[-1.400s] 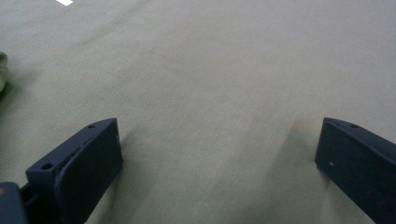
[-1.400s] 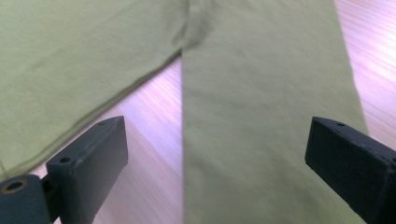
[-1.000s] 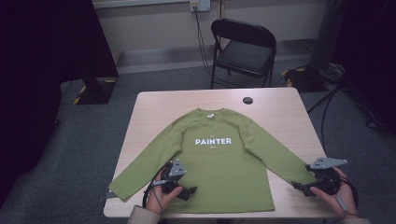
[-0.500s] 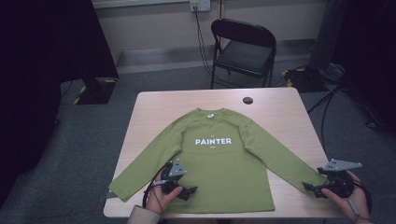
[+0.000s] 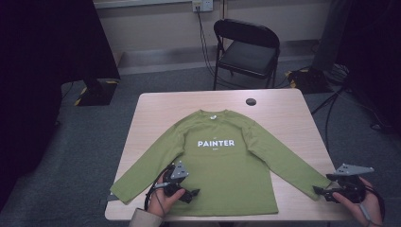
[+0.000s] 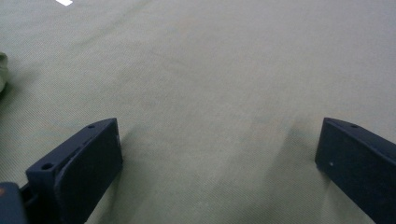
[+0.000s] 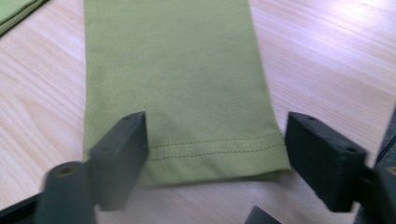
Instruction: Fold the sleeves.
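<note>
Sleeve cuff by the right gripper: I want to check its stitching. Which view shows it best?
Right gripper view: the cuff lies close between the open jaws, hem stitching plain. High view shows it small; left gripper view has plain shirt cloth.

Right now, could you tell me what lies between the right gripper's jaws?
The green shirt's sleeve cuff lies flat between the right gripper's jaws, which have just been closing without yet pressing it, in the right gripper view.

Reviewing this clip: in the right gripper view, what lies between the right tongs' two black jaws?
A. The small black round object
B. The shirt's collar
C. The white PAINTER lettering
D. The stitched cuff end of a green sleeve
D: the right tongs straddle the hemmed cuff of the green long-sleeved shirt, which lies flat on the light wooden table, with both jaws standing apart from the fabric.
</note>
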Demonstrator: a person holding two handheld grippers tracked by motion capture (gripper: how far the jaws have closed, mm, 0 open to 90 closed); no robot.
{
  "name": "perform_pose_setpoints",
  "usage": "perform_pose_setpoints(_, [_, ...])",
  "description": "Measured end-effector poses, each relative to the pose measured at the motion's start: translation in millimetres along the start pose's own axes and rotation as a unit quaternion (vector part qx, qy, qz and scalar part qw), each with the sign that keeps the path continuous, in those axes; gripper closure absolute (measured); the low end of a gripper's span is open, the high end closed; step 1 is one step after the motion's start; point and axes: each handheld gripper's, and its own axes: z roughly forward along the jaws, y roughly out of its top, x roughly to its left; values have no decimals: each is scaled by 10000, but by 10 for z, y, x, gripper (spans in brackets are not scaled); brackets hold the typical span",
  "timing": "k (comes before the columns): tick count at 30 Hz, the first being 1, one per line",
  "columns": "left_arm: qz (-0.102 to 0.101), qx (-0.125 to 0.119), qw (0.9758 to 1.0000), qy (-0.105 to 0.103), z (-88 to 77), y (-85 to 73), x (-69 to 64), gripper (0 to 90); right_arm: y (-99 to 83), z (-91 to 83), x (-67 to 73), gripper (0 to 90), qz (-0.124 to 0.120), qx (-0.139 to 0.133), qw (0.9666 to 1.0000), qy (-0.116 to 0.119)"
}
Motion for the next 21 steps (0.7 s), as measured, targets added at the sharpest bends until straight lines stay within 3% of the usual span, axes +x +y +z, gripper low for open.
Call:
perform_pose_setpoints(1, [-1,-2,10000,0,0,0,0,0,-3,-7,5,368,-8,-49,10000,12])
perform_pose_setpoints(5, [1,-1,10000,2,0,0,0,0,15,-27,20,578,57,-48,10000,31])
perform_pose_setpoints(10, [-1,-2,10000,1,0,0,0,0,35,-23,7,775,199,-27,9998,67])
perform_pose_setpoints(13, [0,-1,10000,1,0,0,0,0,45,-24,27,829,155,-66,9998,104])
perform_pose_setpoints(21, [-2,-2,10000,1,0,0,-1,0,247,-196,93,839,53,-478,9988,115])
